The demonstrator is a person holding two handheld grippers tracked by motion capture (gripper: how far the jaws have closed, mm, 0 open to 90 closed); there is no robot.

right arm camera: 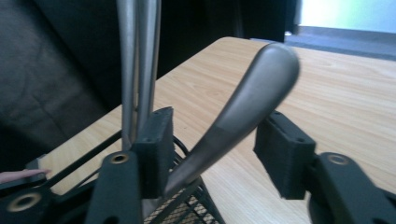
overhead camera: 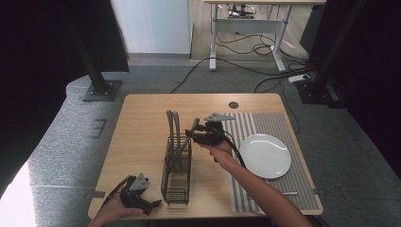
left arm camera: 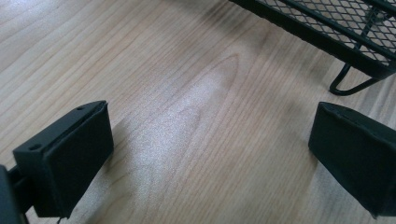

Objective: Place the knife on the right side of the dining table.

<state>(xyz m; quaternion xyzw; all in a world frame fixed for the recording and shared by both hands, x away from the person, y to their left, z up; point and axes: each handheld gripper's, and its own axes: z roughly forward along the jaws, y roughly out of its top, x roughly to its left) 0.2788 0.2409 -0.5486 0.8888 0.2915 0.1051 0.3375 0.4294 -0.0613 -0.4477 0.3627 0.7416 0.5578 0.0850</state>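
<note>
A light wooden worktop carries a black wire caddy near its front edge, and a striped placemat on the right, a white plate lying on it.

Legible text, labels, brands, numbers, signs: none in any view. The wooden table, black mesh cutlery caddy, white plate, striped placemat and metal utensil handles all carry no readable marking. Both grippers' black jaws likewise show no print or numbering.
</note>
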